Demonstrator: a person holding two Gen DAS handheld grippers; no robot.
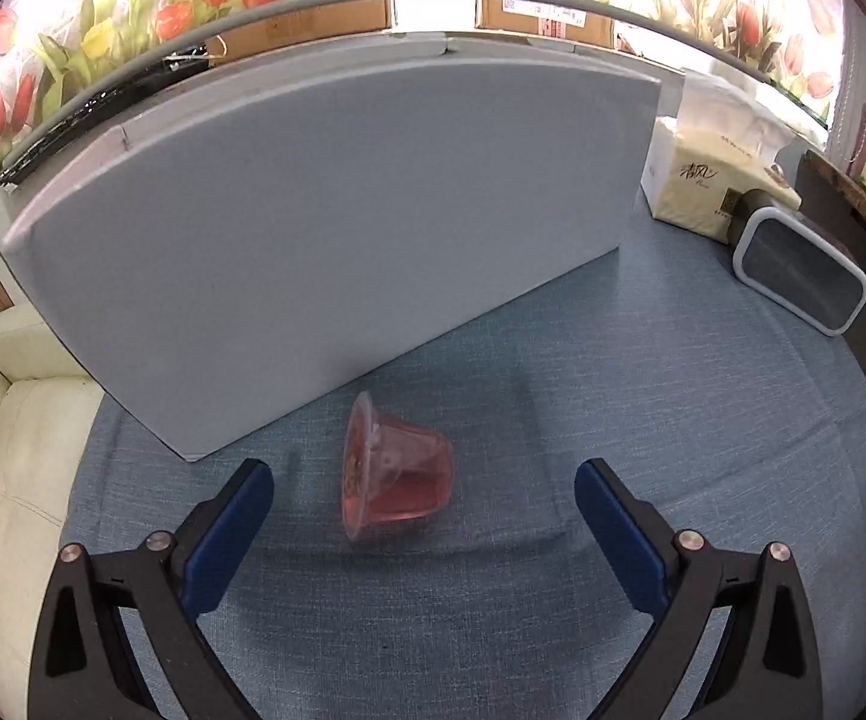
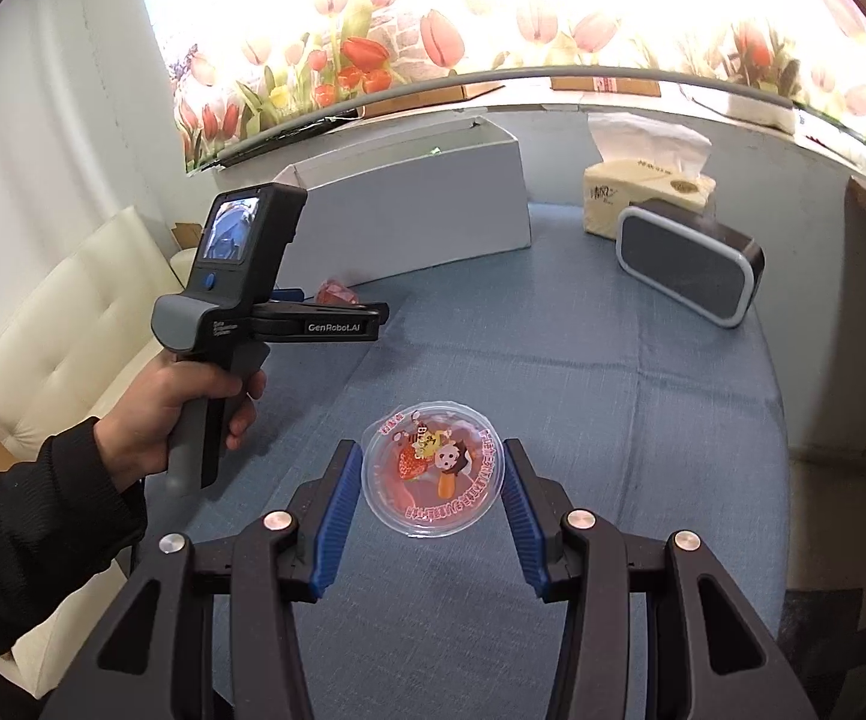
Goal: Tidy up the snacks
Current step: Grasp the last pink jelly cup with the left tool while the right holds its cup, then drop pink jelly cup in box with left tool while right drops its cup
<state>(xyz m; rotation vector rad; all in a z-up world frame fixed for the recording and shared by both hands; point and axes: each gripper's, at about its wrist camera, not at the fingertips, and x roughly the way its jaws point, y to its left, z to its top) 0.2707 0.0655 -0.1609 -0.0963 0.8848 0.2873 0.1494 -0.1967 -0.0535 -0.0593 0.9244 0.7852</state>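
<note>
A pink jelly cup (image 1: 393,474) lies on its side on the blue tablecloth, just ahead of and between the fingers of my open left gripper (image 1: 423,477). It peeks out behind the left gripper in the right wrist view (image 2: 336,293). A second jelly cup (image 2: 433,468) with a printed strawberry lid stands upright between the blue pads of my right gripper (image 2: 429,462), which is open with its pads close beside the lid rim. A white box (image 1: 324,252) stands behind the first cup and shows open-topped in the right wrist view (image 2: 420,204).
A tissue pack (image 2: 643,192) and a dark speaker with a pale rim (image 2: 685,267) sit at the back right of the table (image 2: 613,396). A cream sofa (image 1: 18,462) lies beyond the table's left edge. A tulip-print curtain hangs behind.
</note>
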